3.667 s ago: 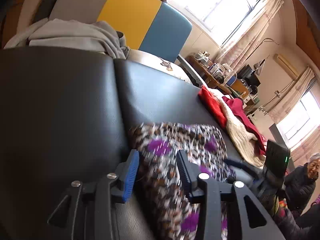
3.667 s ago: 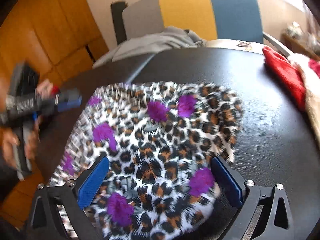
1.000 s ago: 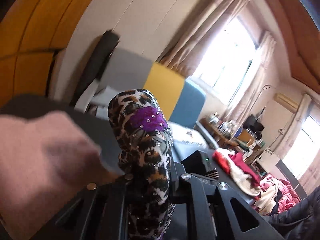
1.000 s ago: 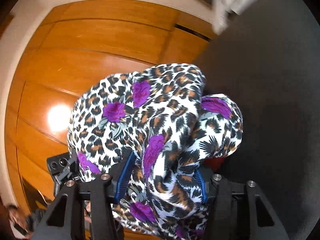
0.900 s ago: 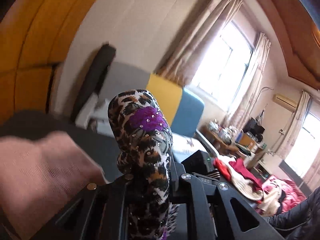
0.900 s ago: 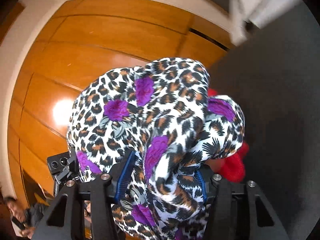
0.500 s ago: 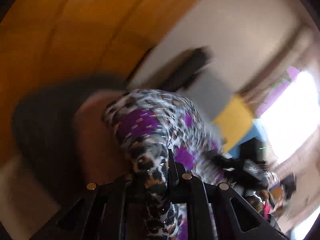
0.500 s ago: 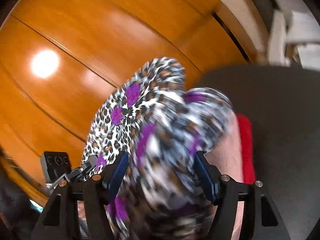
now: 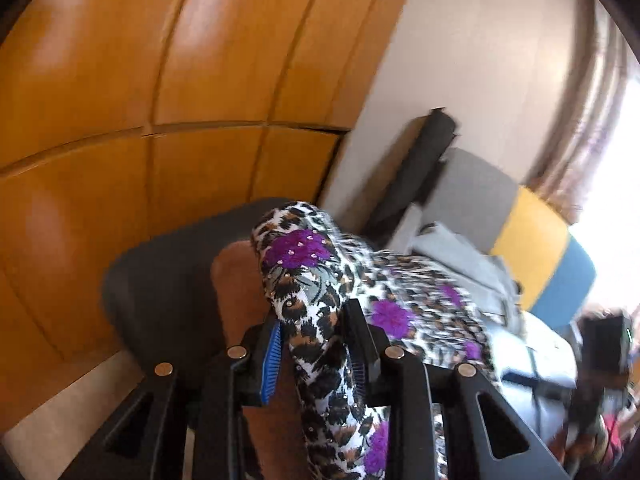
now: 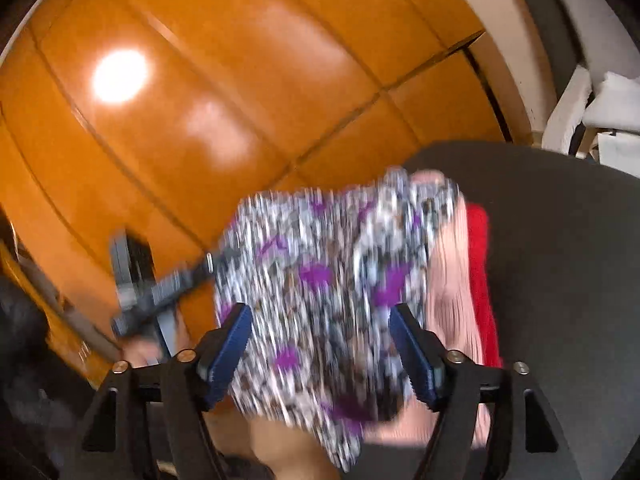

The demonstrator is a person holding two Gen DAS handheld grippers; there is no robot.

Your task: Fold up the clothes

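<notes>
Jaws of the left gripper (image 9: 314,350) were narrow, clamped on a bunched fold of the leopard-print garment (image 9: 316,292). Right gripper (image 10: 322,346) jaws stood wide, blurred cloth between the pads, touching neither as far as I could tell. Garment draped over the stack of pink garment (image 10: 450,292) and red garment (image 10: 480,264) on the dark table (image 10: 560,240), trailing toward 3 o'clock in the left view. Likely step: laying it on the stack. To do it well, lower the pinched end flat, square edges with the stack, then release so nothing slides off.
</notes>
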